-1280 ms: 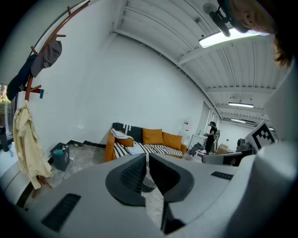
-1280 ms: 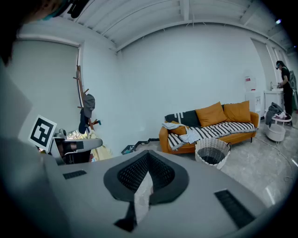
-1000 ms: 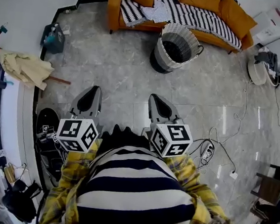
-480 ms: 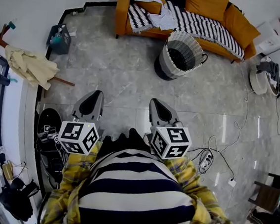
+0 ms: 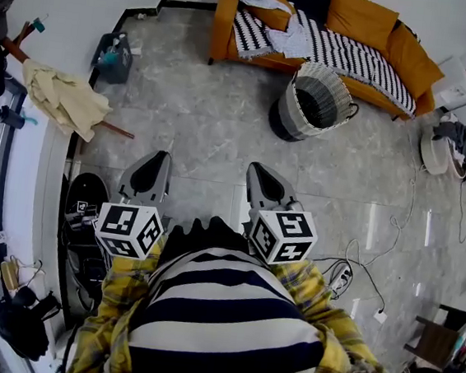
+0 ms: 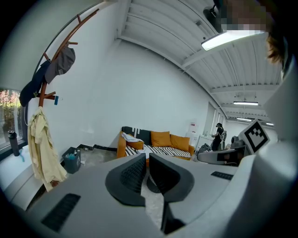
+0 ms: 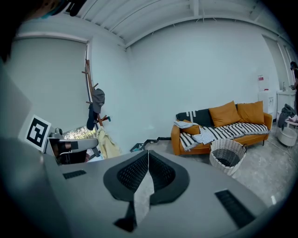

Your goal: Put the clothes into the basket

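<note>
clothes (image 5: 291, 40): two light pieces, I think (they're tiny from here), lying on the sofa (image 5: 412, 55) seat, none in the basket yet
basket (image 5: 288, 117): one, sitting on the floor just in front of the sofa
change: sofa and basket are sliding right and a bit lower in the head view versus a second ago, so the person's closing in but is well apart from them
left gripper (image 5: 157, 157): clenched on nothing
right gripper (image 5: 259, 170): same, clenched on nothing, so two tools doing no grabbing yet

Orange sofa (image 5: 332, 30), white walls, grey marble floor (image 5: 221, 139)
</note>
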A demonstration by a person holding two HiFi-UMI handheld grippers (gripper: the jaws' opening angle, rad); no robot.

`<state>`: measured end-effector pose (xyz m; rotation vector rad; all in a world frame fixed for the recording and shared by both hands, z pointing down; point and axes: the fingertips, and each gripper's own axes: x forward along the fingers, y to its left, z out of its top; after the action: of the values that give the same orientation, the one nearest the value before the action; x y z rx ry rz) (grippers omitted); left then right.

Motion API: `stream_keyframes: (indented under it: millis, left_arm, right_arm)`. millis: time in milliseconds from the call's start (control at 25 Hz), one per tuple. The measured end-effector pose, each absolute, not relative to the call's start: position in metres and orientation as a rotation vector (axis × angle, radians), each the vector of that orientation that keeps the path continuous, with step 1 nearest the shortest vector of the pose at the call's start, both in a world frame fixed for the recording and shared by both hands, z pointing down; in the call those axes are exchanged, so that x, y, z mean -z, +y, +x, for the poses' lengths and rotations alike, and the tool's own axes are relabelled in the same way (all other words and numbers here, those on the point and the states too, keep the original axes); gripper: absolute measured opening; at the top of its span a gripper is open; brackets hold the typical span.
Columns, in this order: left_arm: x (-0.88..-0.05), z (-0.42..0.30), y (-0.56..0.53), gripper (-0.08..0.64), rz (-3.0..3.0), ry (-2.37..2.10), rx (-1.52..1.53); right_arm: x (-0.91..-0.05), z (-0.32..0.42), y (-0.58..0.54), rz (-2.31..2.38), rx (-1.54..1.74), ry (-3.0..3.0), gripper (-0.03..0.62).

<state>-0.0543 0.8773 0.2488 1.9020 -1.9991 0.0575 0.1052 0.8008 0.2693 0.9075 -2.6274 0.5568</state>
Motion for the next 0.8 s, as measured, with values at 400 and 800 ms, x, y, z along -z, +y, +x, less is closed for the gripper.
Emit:
stream_keyframes:
  millis: [400, 800]
  left_arm:
    - [-0.258, -0.104, 0.899, 0.034, 1.824, -2.054, -0.027]
    - [-0.269, -0.16, 0.878, 0.034, 1.68, -2.144, 0.017]
  right_arm:
    - [-0.278, 0.048, 0.811, 0.746, -0.555, -2.653, 0.03]
    - [-0.289, -0.024, 0.779, 0.521, -0.554, -2.675, 0.126]
